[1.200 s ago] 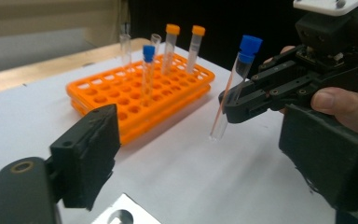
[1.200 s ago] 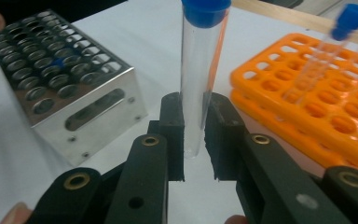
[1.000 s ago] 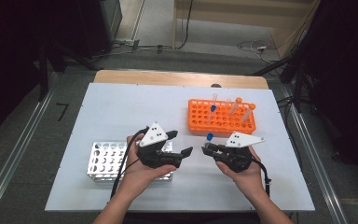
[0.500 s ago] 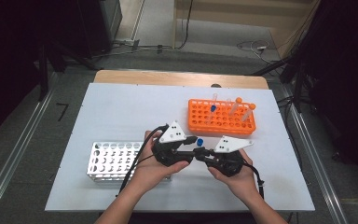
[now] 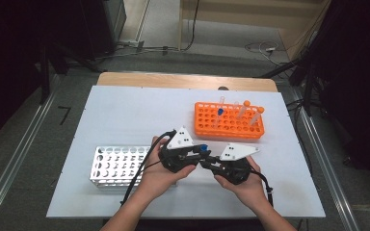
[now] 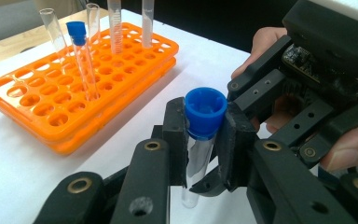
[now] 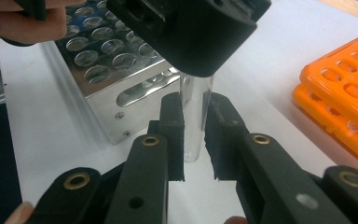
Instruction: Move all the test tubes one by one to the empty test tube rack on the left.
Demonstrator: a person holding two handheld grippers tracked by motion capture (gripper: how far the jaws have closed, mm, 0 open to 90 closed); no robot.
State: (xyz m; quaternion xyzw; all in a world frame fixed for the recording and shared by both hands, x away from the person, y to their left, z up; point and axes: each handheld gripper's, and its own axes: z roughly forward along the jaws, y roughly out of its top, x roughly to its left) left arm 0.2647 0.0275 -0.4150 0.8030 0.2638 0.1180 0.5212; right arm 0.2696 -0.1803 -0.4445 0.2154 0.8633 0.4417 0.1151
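Moved since a second ago: both hands have drawn together over the middle of the counter (image 5: 125,110); the left gripper (image 6: 204,140), which was over the metal rack, has come across to meet the right gripper (image 7: 195,135), and its jaws have just been closing, with the tube between them.
Left fingers: the fingers (image 6: 175,135) press on the blue cap (image 6: 206,112) of the tube (image 6: 196,163) from either side, so they are gripping it at the top.
Right fingers: the fingers (image 7: 173,135) are clamped on the clear body of the tube (image 7: 195,119), lower down.
Tube: held upright between the two grippers, off the counter, just beside the metal rack (image 5: 118,166) and well apart from the orange rack (image 5: 229,122).
Done so far: one blue-capped tube is out of the orange rack and now held by both grippers at once, which reads as a handover or a cap grip in progress.
Left to do: the tube is not yet in any hole of the metal rack, whose holes look empty from above; the orange rack holds another blue-capped tube (image 6: 81,60) and several more tubes, two with orange caps (image 5: 253,107).
Progress: early, by my judgement.
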